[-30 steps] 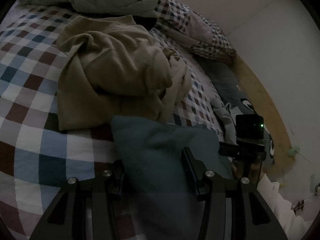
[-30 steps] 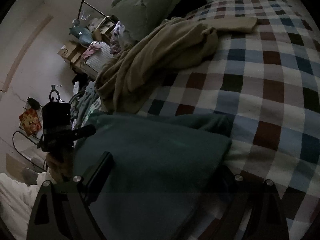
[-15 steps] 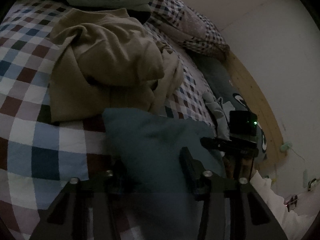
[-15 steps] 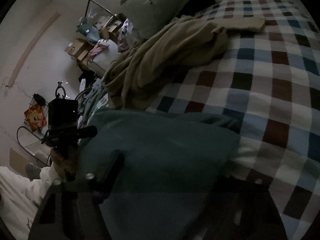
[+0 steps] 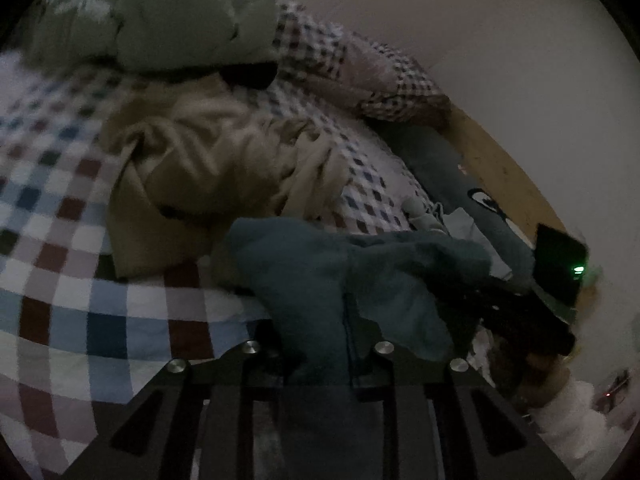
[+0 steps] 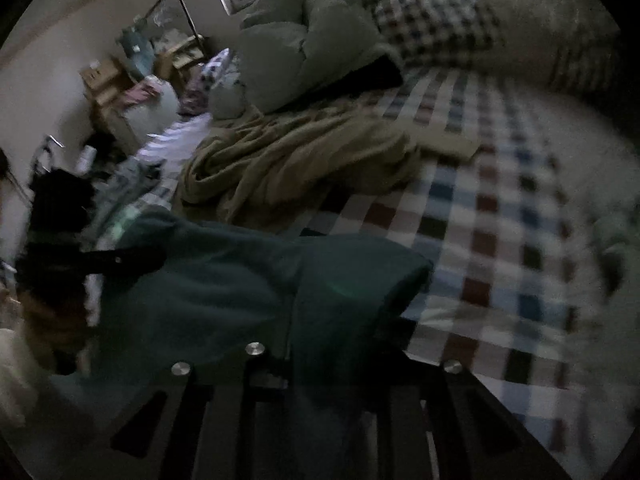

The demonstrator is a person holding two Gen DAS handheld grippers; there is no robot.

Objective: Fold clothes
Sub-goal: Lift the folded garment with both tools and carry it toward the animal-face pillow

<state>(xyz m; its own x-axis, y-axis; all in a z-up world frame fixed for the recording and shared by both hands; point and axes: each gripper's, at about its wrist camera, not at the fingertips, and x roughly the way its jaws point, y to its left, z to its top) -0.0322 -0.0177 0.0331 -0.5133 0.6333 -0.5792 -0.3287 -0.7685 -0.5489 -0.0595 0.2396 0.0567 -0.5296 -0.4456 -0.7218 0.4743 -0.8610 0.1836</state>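
Observation:
A dark teal garment [image 5: 320, 272] hangs bunched between both grippers, raised off the checked bedsheet [image 5: 80, 300]. My left gripper [image 5: 318, 356] has its jaws closing, with a fold of the teal cloth pinched between them. In the right wrist view the same teal garment [image 6: 240, 280] drapes over my right gripper [image 6: 316, 360], whose jaws are closing on the cloth; its fingers are mostly hidden under it. Each gripper shows in the other's view at the garment's far end: the right gripper [image 5: 460, 292] and the left gripper [image 6: 132, 260]. A crumpled tan garment [image 5: 208, 168] lies behind.
A pale green duvet [image 6: 312, 32] is heaped at the head of the bed beside a checked pillow [image 5: 360, 72]. A dark cushion [image 5: 440, 168] lies along the wooden bed edge [image 5: 500, 160]. Boxes and clutter [image 6: 120, 80] stand on the floor by the wall.
Both grippers have closed on the teal garment and risen, so the cloth went from lying flat on the sheet to hanging bunched between them. The right gripper has tilted and rolled.

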